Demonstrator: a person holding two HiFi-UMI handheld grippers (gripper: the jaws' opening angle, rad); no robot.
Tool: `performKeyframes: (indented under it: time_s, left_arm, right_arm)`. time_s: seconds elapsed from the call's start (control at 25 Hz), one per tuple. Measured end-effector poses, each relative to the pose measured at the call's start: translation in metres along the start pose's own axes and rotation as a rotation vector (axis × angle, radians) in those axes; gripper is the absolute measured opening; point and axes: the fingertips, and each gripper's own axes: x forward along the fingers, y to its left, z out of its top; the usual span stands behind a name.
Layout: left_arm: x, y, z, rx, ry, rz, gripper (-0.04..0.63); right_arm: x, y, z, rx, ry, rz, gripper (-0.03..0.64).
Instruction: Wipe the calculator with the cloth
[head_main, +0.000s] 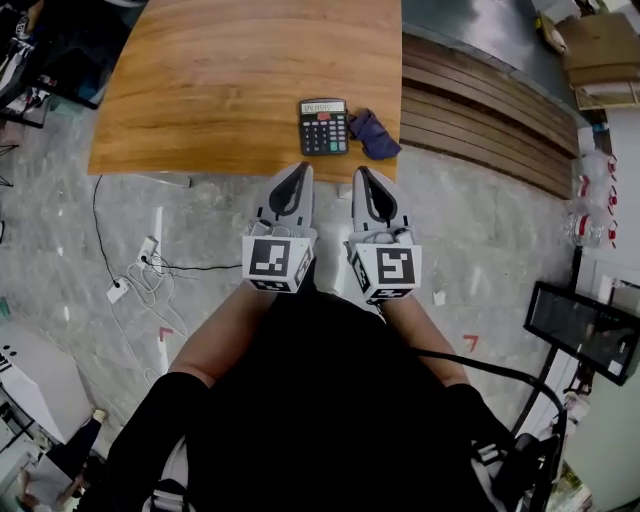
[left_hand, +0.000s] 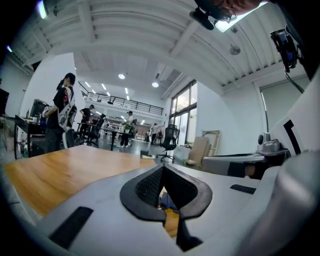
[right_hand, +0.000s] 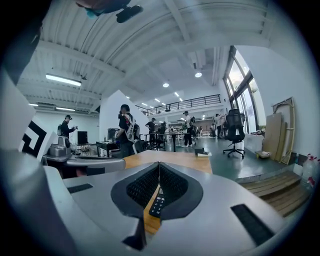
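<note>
**Head view.** A black desk calculator with a pale display (head_main: 323, 127) lies on the light-brown wooden worktop (head_main: 220, 90), close to its near edge. A crumpled dark-blue cloth (head_main: 373, 133) lies just to the right of the calculator. The grey left gripper (head_main: 302, 170) and the grey right gripper (head_main: 363, 172) are held side by side on the person's side of the calculator. Both are short of it and touch neither it nor the cloth.

**Left gripper view.** The black-padded jaws meet at their tips and hold nothing. A patch of the cloth (left_hand: 168, 201) shows through the gap beneath them.

**Right gripper view.** These jaws are likewise closed together and empty. The calculator (right_hand: 157, 204) appears through the gap, lying on the worktop (right_hand: 172, 160).
</note>
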Motion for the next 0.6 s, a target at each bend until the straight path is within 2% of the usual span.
performKeyframes:
  time_s: [0.24,0.44,0.6]
  left_arm:
    - [0.057,0.049,-0.011,-0.007,0.068,-0.028,0.006]
    - [0.093,0.072,-0.024,-0.014,0.113,-0.036,0.006]
    - [0.115,0.080,-0.046,-0.004,0.171,-0.022,0.006]
  right_arm:
    - [0.075,-0.010,-0.005,0.010,0.054,-0.019,0.014]
    - [0.112,-0.032,-0.024,0.005,0.122,-0.047,0.014]
    - [0.135,-0.049,-0.047,-0.012,0.174,-0.036,0.015]
